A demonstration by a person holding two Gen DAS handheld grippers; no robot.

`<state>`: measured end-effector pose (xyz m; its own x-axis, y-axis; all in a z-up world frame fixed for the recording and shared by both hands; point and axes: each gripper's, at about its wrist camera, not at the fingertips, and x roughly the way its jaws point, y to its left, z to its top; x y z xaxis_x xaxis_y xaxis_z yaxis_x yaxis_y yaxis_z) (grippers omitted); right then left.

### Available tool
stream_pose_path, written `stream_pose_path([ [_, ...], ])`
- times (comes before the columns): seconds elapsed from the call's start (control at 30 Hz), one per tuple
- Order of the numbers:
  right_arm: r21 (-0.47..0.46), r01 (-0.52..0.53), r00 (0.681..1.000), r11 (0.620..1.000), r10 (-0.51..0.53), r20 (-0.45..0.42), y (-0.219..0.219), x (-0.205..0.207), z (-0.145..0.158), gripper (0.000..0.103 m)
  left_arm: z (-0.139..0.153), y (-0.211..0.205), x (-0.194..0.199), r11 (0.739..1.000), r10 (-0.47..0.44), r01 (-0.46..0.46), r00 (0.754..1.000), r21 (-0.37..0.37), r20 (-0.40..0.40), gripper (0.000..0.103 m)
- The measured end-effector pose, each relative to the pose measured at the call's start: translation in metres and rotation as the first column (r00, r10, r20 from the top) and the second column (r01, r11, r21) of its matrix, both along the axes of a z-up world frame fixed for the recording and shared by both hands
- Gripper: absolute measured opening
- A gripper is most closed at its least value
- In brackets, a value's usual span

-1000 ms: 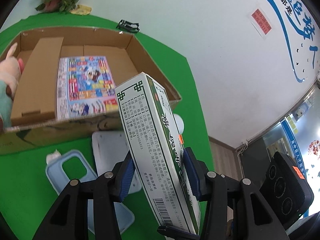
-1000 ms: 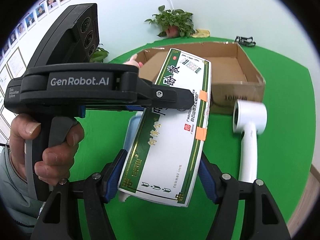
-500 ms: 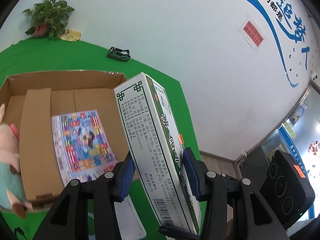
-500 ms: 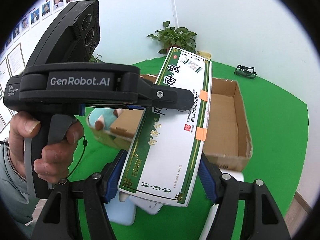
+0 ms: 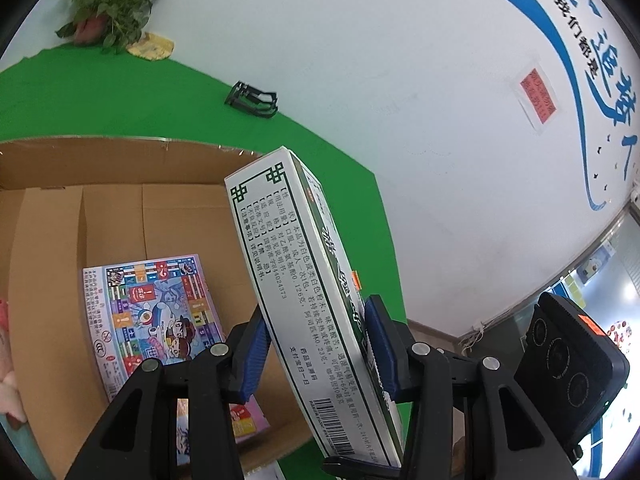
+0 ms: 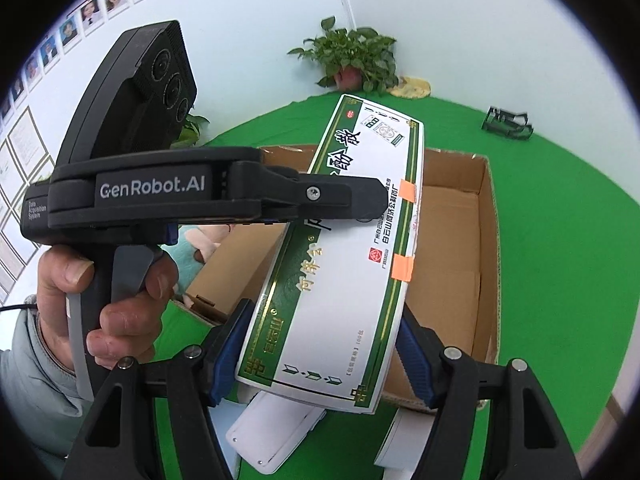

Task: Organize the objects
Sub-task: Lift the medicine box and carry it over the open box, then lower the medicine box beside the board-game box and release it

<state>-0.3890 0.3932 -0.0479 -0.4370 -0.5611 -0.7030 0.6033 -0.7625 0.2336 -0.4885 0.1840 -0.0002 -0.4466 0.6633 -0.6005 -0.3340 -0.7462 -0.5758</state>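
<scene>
A long white medicine box with green borders point(image 5: 304, 288) point(image 6: 352, 240) hangs in the air, held by both grippers at once. My left gripper point(image 5: 316, 344) is shut on its two narrow sides, blue pads pressed flat against it. My right gripper point(image 6: 320, 354) is shut across its wide face near the lower end. The held box hovers over an open cardboard box point(image 5: 120, 144) point(image 6: 490, 240) on the green table. A person's hand point(image 6: 120, 300) grips the left gripper's handle.
Inside the cardboard box lie a colourful printed sheet point(image 5: 160, 312) and a pink and teal plush toy point(image 6: 200, 240) at its left end. White items point(image 6: 276, 432) lie on the table below the held box. A potted plant point(image 5: 108, 8) and a black clip point(image 5: 252, 98) stand at the far edge.
Both grippers have carried the medicine box forward and a little up, from in front of the cardboard box to above it. The grip on the medicine box is unchanged.
</scene>
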Motion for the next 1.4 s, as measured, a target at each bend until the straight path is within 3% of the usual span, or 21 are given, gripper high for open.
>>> stream_pose_path([
  [0.3,0.071,0.017,0.988,0.997,-0.027,0.149,0.003,-0.032,-0.040,0.068,-0.070,0.012,-0.054,0.999,-0.015,0.009,0.980,0.034,0.197,0.044],
  [0.53,0.128,0.026,0.972,0.991,-0.055,0.229,-0.002,-0.044,-0.066,0.067,-0.109,0.014,-0.068,1.000,0.007,-0.014,0.957,0.022,0.289,0.044],
  [0.77,0.177,0.026,0.968,0.984,-0.069,0.243,-0.008,-0.030,-0.069,0.068,-0.111,0.019,-0.075,1.000,0.008,-0.009,0.959,0.000,0.283,0.046],
  [0.83,0.165,0.025,0.966,0.986,-0.066,0.250,-0.007,-0.029,-0.068,0.069,-0.108,0.013,-0.074,1.000,0.016,-0.014,0.961,-0.010,0.275,0.047],
  [0.9,0.144,0.026,0.965,0.989,-0.063,0.255,-0.004,-0.028,-0.065,0.069,-0.104,0.011,-0.075,0.998,0.045,-0.033,0.967,-0.050,0.249,0.055],
  [1.07,0.100,0.030,0.962,0.995,-0.056,0.266,0.001,-0.027,-0.060,0.069,-0.096,0.001,-0.078,0.996,0.070,-0.055,0.975,-0.072,0.209,0.056],
  [1.3,0.184,0.047,0.978,0.982,-0.083,0.192,-0.005,-0.020,-0.057,0.067,-0.097,0.010,-0.073,0.995,0.038,-0.019,0.982,-0.103,0.183,0.054],
  [1.4,0.273,0.062,0.985,0.960,-0.103,0.140,-0.009,-0.015,-0.056,0.067,-0.101,0.022,-0.071,0.995,0.004,0.015,0.983,-0.102,0.184,0.045],
])
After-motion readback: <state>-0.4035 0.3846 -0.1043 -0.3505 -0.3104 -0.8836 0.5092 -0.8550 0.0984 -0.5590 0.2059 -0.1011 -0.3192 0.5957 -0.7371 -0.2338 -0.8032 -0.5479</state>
